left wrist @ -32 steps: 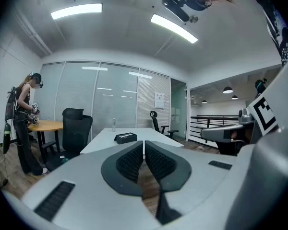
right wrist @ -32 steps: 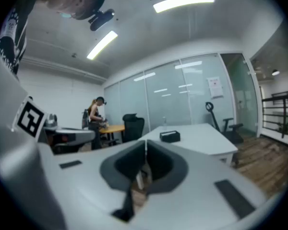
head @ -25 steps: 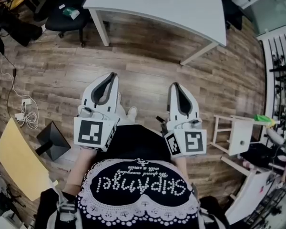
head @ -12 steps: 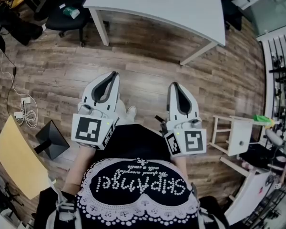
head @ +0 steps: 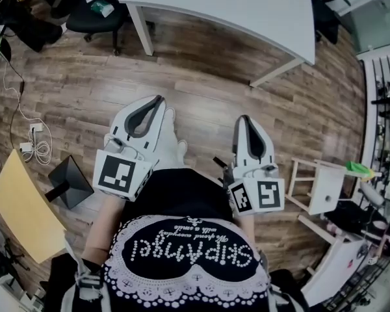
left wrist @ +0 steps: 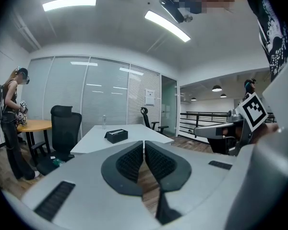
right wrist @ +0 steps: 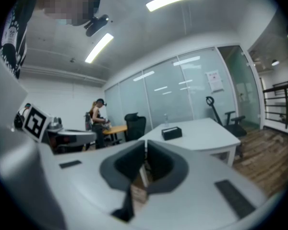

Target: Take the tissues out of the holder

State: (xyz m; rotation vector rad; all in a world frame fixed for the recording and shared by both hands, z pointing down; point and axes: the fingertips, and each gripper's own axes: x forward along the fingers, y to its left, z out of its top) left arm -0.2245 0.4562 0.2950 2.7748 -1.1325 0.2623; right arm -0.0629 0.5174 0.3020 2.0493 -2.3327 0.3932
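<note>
Black top (head: 182, 200) w/ white lace trim, white script lettering.

white table (head: 247, 12), black office chair (head: 84, 19)

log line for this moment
phase: pre-reach | left gripper: shut, empty | right gripper: shut, empty | holder: on white table, untouched

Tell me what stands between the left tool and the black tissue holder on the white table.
Nothing visible does. In the left gripper view, the shut left tool looks toward the black rectangular tissue holder on the white table; only wooden floor lies between.
</note>
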